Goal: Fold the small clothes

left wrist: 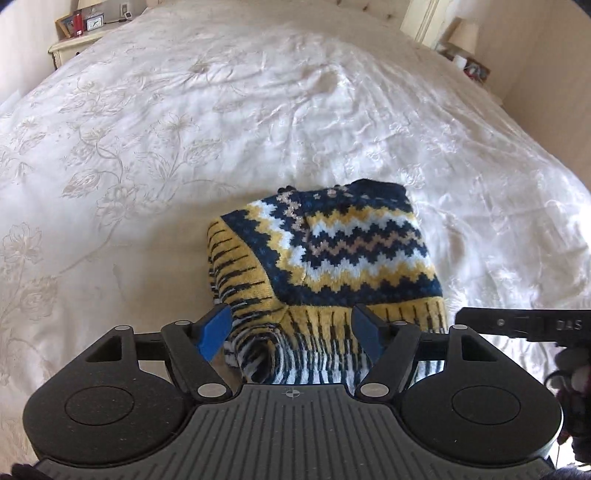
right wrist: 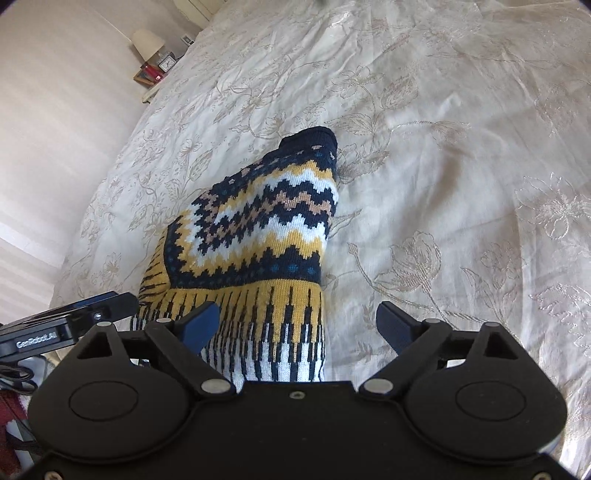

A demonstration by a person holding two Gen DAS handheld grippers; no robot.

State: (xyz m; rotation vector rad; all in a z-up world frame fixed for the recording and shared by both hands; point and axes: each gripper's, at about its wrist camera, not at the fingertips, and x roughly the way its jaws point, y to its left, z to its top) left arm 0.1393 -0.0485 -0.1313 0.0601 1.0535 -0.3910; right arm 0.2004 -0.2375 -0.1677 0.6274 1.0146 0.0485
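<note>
- I count one folded knit sweater on one bedspread.
- My two grippers: left, right.
- One clock, one lamp.

The bed lies bare and open on every side of the folded sweater, the only thing on it. The nightstand with its clutter stands well apart at the far corner, and the lamp at the other

Folded sweater lies before open left gripper.
</note>
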